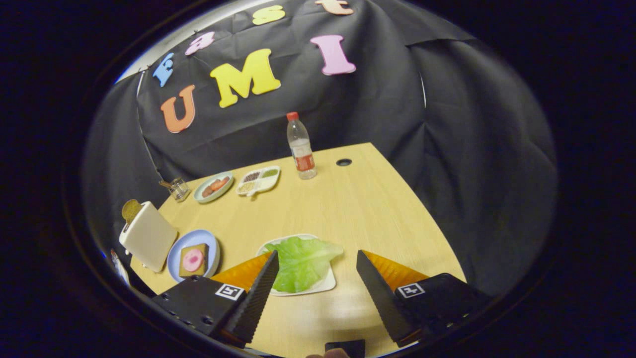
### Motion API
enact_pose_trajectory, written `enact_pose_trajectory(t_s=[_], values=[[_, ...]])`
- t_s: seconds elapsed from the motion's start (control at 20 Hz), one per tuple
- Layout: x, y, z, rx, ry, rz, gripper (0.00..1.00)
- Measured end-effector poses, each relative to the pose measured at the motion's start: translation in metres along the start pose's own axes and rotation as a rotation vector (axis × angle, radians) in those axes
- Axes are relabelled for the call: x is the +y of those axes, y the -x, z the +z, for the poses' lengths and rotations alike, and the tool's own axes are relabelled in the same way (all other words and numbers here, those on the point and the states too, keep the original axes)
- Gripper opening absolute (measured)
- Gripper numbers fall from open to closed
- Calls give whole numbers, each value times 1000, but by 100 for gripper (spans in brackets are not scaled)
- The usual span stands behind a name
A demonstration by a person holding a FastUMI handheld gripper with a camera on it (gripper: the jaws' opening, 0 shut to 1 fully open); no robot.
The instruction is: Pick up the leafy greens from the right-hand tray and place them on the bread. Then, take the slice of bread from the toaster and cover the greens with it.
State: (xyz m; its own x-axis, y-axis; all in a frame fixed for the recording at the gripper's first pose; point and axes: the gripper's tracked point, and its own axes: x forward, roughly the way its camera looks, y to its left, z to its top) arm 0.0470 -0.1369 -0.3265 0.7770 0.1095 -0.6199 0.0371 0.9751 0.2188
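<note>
Tongs (314, 262) agape above leafy greens (301, 262)

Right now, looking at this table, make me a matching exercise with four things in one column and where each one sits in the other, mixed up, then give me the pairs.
Things:
1. leafy greens
2. water bottle
3. toaster
4. bread with a pink slice on it

Places:
A. on the blue plate beside the toaster
B. far end of the table, near a round hole
C. on the white tray between the open gripper fingers
D. at the table's edge, a slice sticking out of its top

Pairs: 1-C, 2-B, 3-D, 4-A
</note>
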Motion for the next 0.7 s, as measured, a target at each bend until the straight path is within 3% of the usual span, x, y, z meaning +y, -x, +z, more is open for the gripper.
enact_pose_trajectory(t_s=[0.3, 0.65, 0.7], values=[[-15, -60, -12, 69, 43, 0, 96], [-15, -90, -17, 121, 76, -1, 96], [-13, -92, -19, 130, 73, 3, 90]])
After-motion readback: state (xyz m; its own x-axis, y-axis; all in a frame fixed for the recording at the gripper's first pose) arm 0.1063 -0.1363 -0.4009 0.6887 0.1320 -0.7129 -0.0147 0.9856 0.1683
